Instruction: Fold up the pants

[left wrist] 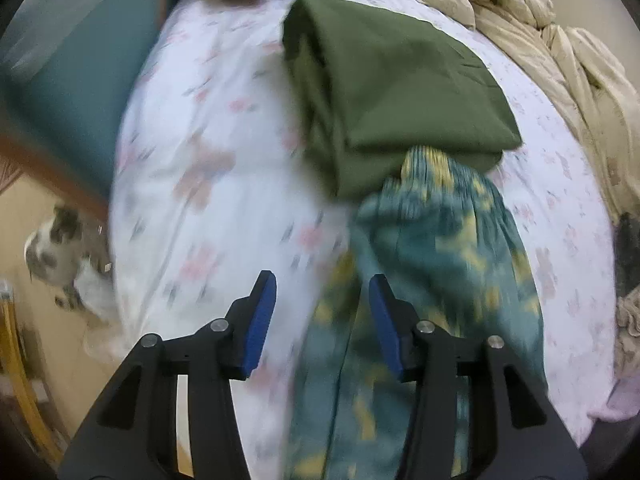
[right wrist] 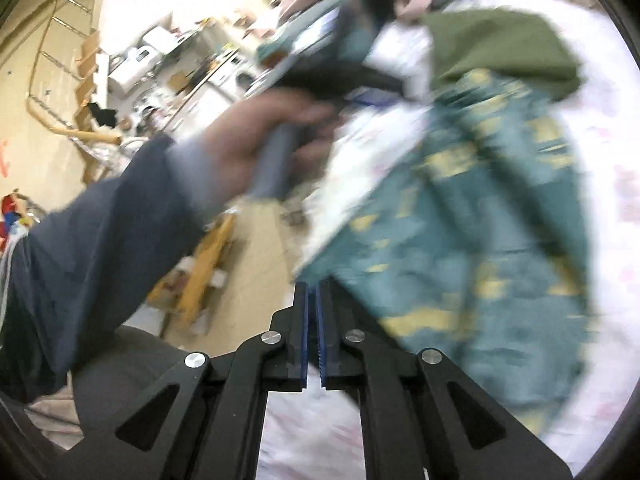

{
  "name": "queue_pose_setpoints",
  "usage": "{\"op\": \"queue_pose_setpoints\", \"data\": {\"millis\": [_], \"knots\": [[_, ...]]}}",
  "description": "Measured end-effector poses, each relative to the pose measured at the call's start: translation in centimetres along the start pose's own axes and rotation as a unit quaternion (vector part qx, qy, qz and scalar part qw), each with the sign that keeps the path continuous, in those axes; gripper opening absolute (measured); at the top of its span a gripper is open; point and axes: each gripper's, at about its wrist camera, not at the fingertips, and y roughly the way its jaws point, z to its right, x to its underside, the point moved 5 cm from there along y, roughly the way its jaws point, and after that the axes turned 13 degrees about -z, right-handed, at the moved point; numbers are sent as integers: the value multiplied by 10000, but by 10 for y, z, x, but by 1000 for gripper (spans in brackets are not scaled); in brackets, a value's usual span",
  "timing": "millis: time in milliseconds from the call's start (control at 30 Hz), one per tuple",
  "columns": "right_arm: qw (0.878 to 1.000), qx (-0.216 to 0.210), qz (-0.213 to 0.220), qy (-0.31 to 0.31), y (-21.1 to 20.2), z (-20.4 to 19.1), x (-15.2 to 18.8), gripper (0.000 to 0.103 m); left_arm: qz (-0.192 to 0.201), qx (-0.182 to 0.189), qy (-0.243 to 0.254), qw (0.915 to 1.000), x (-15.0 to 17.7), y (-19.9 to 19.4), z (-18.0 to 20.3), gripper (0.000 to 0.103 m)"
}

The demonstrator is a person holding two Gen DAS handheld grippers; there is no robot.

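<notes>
Left wrist view first: the left gripper (left wrist: pixel 322 320) hangs above the bed with its blue pads spread wide and nothing between them. One pad sits over the edge of the patterned pants (left wrist: pixel 432 264), teal with yellow marks, but it's not pinching them. The pants run lengthwise down the floral bedsheet (left wrist: pixel 208 168), their gathered waistband tucked just under the near edge of a folded olive garment (left wrist: pixel 400 92). A crumpled beige comforter (left wrist: pixel 540 40) is heaped along the far right side, a teal headboard panel (left wrist: pixel 80 60) stands to the left, and something pale and spotted lies on the floor (left wrist: pixel 60 256), too blurred to name.

Now the right wrist view, and it's smeared with motion. The right gripper (right wrist: pixel 313 300) has its pads pressed nearly together, and the pants' edge (right wrist: pixel 460 232) meets the fingertips there; my read is that it has a corner of the cloth pinched, though blur hides the seam. The person's left hand (right wrist: pixel 260 140) wraps the other tool's handle, dark sleeve below it. Behind, cluttered shelves (right wrist: pixel 152 72) and a tan floor.

So I'd call this early: one corner taken, the first fold not yet made. Next, the open gripper needs to close on the matching edge so both can carry the cloth over evenly, without dragging the olive piece along.
</notes>
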Motion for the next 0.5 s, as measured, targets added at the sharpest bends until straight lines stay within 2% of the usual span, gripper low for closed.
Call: {"op": "queue_pose_setpoints", "data": {"millis": [100,167,233,300,367,500], "knots": [[9994,276,123,142,-24,24,6,6,-231,156,-162,9995,46,-7,-10,44],[9981,502,219,281,-36,41,15,6,-533,63,-212,9983,82,-3,-10,44],[9972,493,315,471,-46,56,28,6,-860,-125,-124,9961,114,7,-4,44],[9952,429,372,795,-51,73,41,6,-1030,0,-67,9947,135,19,6,44],[9930,193,349,1113,-57,86,47,6,-1069,-70,-28,9942,143,27,11,44],[9886,190,609,1365,-80,92,45,6,-1207,-552,16,9911,150,51,13,44]]}}
